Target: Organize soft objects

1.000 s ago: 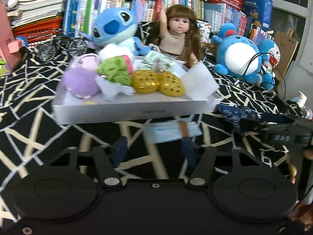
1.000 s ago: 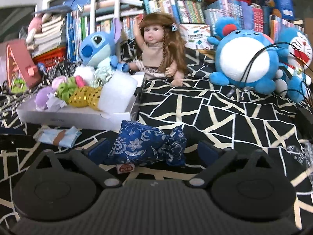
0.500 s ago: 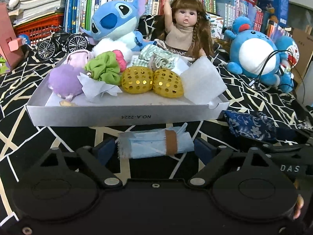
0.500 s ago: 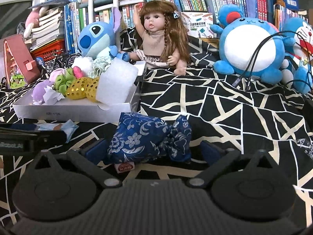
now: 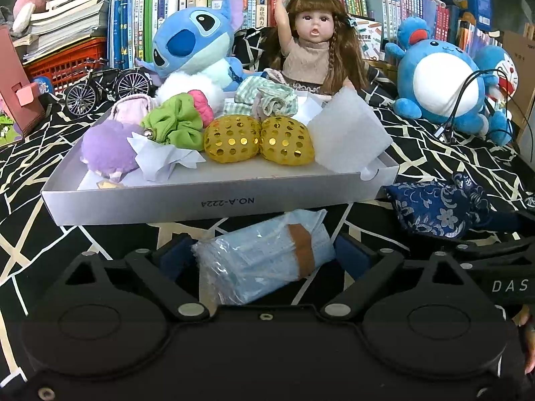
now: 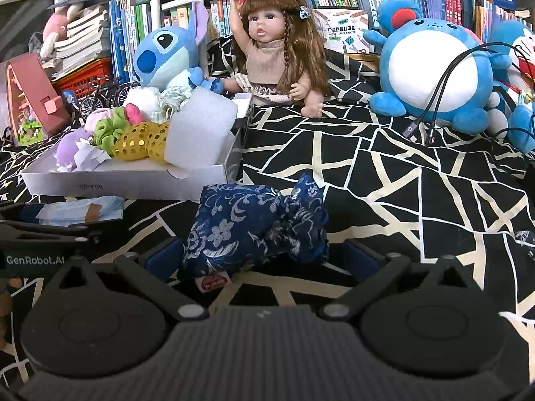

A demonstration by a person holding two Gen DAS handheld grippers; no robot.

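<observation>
The left gripper (image 5: 264,254) has its two fingers wide apart, one on each side of the blue packet (image 5: 264,260). The packet lies on the black cloth (image 6: 384,183), just in front of the white tray (image 5: 214,200). Its long side runs across, from one finger to the other, and it is a bit tilted. So the fingers would close on its two short ends.

The right gripper (image 6: 260,257) is also wide apart. The dark blue flower pouch (image 6: 257,227) sits between its fingers, with its long side going across too. It lies just beside the tray's right corner.

I think the fingers are not pressing on either thing yet, but the view down there is dark, so a light touch may be hiding.

The tray is straight ahead of the left gripper and very near. For the right gripper it is ahead and to the left. The tray already holds the gold bags (image 5: 259,138), the green scrunchie (image 5: 174,127) and the purple puff (image 5: 107,150)
</observation>
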